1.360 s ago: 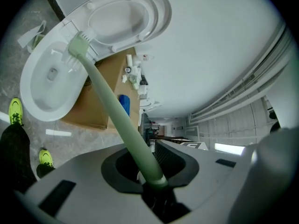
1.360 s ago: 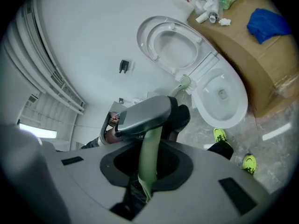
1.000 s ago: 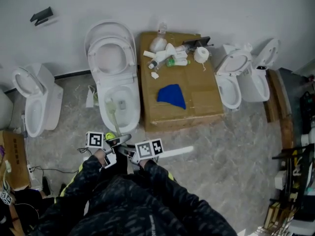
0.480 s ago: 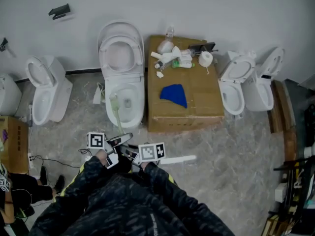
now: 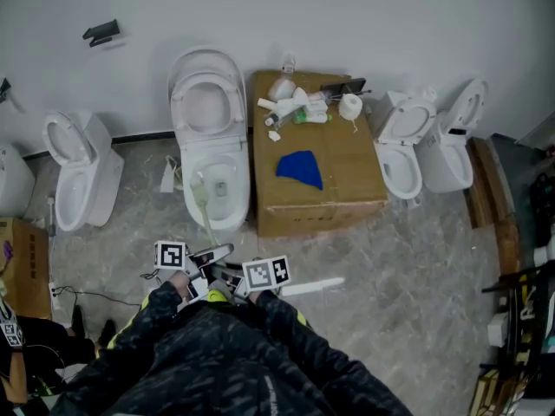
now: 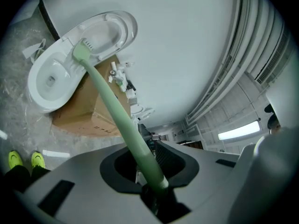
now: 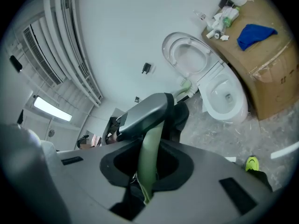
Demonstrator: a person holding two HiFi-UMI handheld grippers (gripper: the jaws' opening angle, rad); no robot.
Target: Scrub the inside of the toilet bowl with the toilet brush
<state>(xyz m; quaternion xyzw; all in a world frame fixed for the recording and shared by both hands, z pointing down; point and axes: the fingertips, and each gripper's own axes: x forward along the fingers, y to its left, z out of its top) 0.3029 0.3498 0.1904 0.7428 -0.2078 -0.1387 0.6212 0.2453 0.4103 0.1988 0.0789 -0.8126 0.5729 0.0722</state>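
Head view: steeply down, far above left tongs [image 6: 156, 190] and right tongs [image 7: 145, 190].
Tongs views: close, along their jaws.
Shared: toilet [image 5: 234, 167], cardboard box [image 5: 338, 172] ahead.

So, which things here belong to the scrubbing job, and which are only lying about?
Job: toilet brush, middle toilet, left tool and right tool, both shut on its handle.
Lying about: cardboard box, blue cloth, bottles, paper roll, left toilet, right toilet.

Toilet [image 5: 238, 189]: glossy white ceramic, smooth. Brush [image 6: 112, 106] handle: pale green plastic, matt, smooth. Box [image 5: 347, 176] at the toilet's 3 o'clock: plain brown cardboard, matt. Cloth [image 5: 300, 168] on it: blue fabric, soft. Floor [image 5: 390, 258]: grey marbled, smooth, low sheen. Left gripper [image 6: 156, 185] and right gripper [image 7: 145, 181] shells: matt grey plastic.
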